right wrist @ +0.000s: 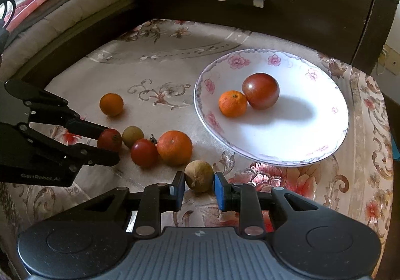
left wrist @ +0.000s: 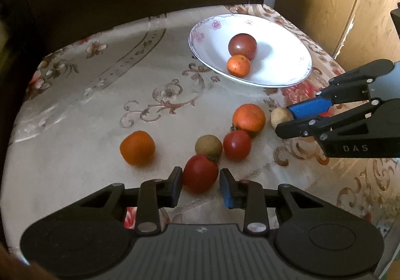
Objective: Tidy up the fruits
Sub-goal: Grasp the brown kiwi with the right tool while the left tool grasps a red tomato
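Closest in, the left gripper (left wrist: 200, 186) had its fingers either side of a red tomato (left wrist: 200, 173) on the flowery tablecloth (left wrist: 87, 105). The left pad looked about touching it, but there was a visible gap on the blue pad side, so I couldn't tell if it was really clamped. That tomato was smooth, a bit oblong, with a dried stem end at the top.

Same deal for the right gripper (right wrist: 199, 188): its fingers were around a dull brownish-tan round fruit (right wrist: 199, 175) with a speckled, rough skin, pads right at its sides, but I couldn't tell if it was squeezing.

Just past those sat a little cluster: a greenish-brown fruit (left wrist: 208, 147), a second red tomato (left wrist: 237, 145) with a stem, and a big orange (left wrist: 248, 117) touching that tomato. Another orange (left wrist: 137, 147) sat off on its own to the left.

Farthest back, the white plate (left wrist: 287, 55) with pink flowers on the rim held a dark red tomato (left wrist: 242, 46) and a small orange (left wrist: 238, 65), touching each other.
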Tool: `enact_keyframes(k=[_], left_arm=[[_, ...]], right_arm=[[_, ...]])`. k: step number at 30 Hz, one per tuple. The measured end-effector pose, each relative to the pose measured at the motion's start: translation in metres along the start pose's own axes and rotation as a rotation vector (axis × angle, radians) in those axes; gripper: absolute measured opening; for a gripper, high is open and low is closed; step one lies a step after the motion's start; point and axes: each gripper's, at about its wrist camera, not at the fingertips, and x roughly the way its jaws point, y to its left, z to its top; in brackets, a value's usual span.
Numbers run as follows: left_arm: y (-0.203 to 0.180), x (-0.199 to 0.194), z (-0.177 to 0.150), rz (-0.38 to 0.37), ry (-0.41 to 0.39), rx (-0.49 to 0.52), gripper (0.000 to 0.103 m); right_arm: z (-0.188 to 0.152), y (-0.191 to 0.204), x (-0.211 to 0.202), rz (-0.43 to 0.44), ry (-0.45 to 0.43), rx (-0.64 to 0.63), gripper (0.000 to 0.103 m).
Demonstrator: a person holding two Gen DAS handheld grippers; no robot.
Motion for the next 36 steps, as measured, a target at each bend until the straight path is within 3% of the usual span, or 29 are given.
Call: enact_keyframes(k=[17, 36], left_arm=[[-0.012, 0.004, -0.003, 0.021, 0.006, 0.046, 0.044], [-0.02, -0.011, 0.004, -0.022, -0.025, 0.026, 0.04]], right_arm=[[0.0, 0.004, 0.006, -0.004, 0.013, -0.018, 0.025], [0.003, 0.009, -0.013, 0.011, -0.016, -0.003, 0.02]])
